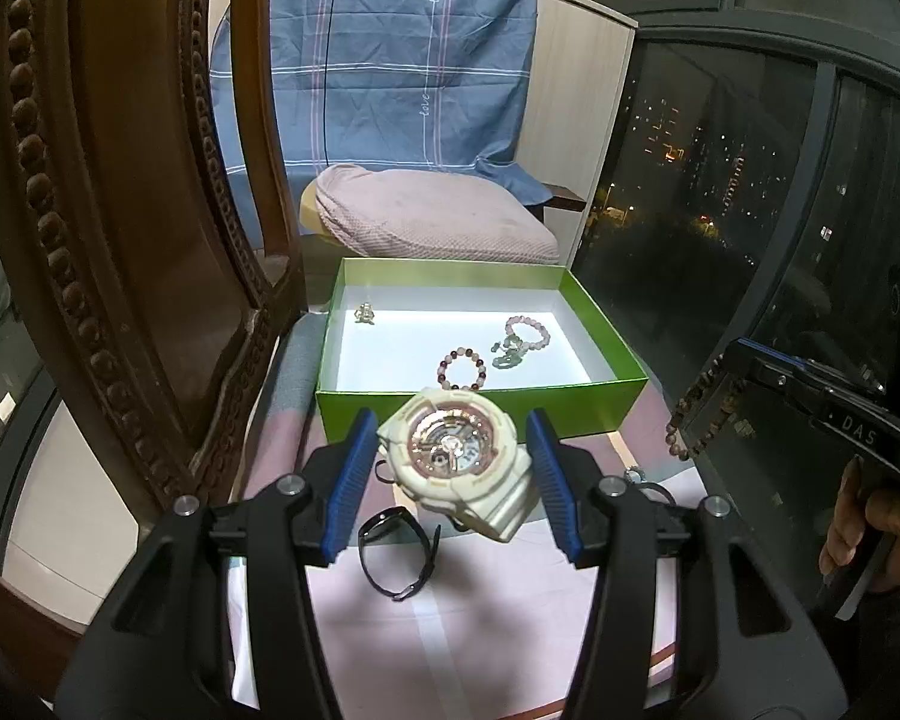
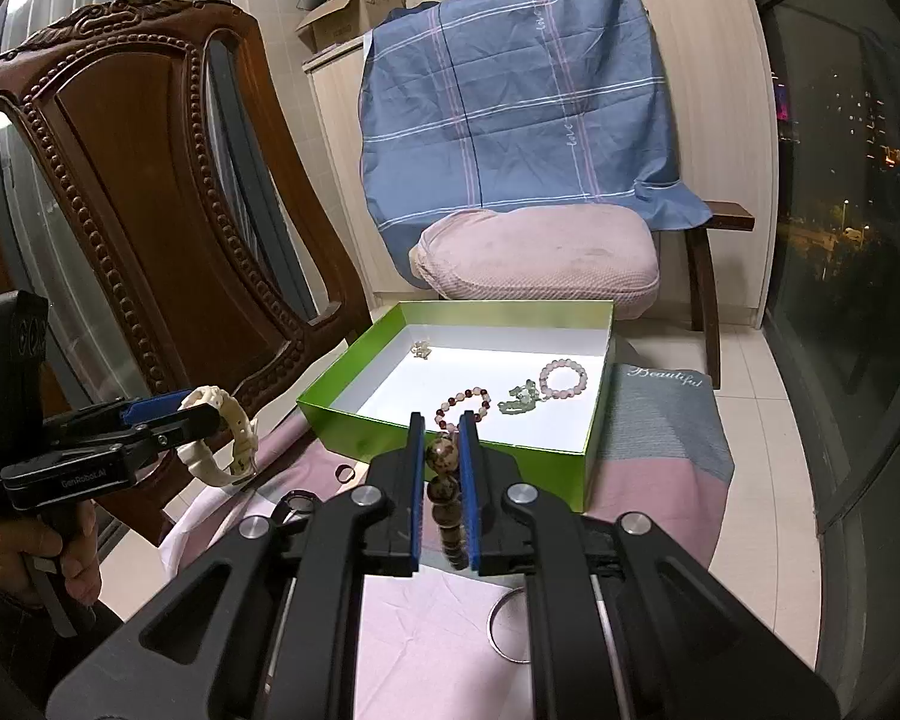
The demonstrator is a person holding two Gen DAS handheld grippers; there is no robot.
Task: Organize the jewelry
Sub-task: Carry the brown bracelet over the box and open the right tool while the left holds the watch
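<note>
Jewelry is mid-transfer: my left hand-held gripper point(image 1: 447, 468) clamps the cream watch point(image 1: 459, 456), my right hand-held gripper point(image 2: 441, 441) pinches the brown bead bracelet point(image 2: 444, 492), so I should clear the green box point(image 2: 450, 456) wall before releasing.

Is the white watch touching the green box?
Apart. The right wrist view shows the watch held in the left gripper, clear floor and cloth between it and the box.
</note>
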